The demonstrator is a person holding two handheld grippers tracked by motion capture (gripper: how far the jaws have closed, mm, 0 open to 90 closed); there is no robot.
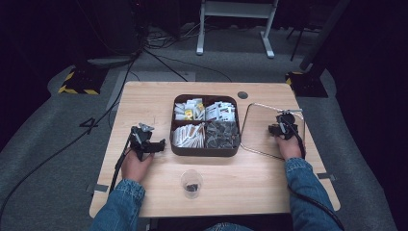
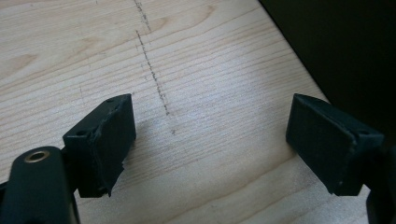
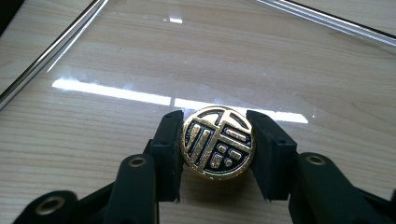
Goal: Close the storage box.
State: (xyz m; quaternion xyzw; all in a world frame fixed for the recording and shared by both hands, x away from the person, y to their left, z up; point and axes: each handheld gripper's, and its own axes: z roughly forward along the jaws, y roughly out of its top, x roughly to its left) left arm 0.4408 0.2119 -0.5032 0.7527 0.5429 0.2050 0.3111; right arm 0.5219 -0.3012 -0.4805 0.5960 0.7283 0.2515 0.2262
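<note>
The right gripper is pinching a round gold-and-black coin between its two pads, one pad pressing on each side of the rim, so the coin is sitting squarely in the middle of the claw with its embossed face turned up toward the camera. The coin is lying within a clear tray, a glassy sheet with a thin bright rim, through which the wood grain is showing; whether the coin is resting on the sheet or hanging just above it I cannot tell. In the high view the right gripper is sitting over that tray at the right side of the table, with the hand behind it and a denim sleeve coming in from the bottom edge. The left gripper is standing spread wide, its pads well apart with nothing between them, bare wood and a faint dotted pencil line lying under the gap. In the high view the left gripper is resting on the table to the left of a dark box with four compartments: pale packets are filling the two far ones and the near left one, and dark grey pieces are filling the near right one. A small clear cup with something dark in its bottom is standing near the front edge, between the two forearms.
</note>
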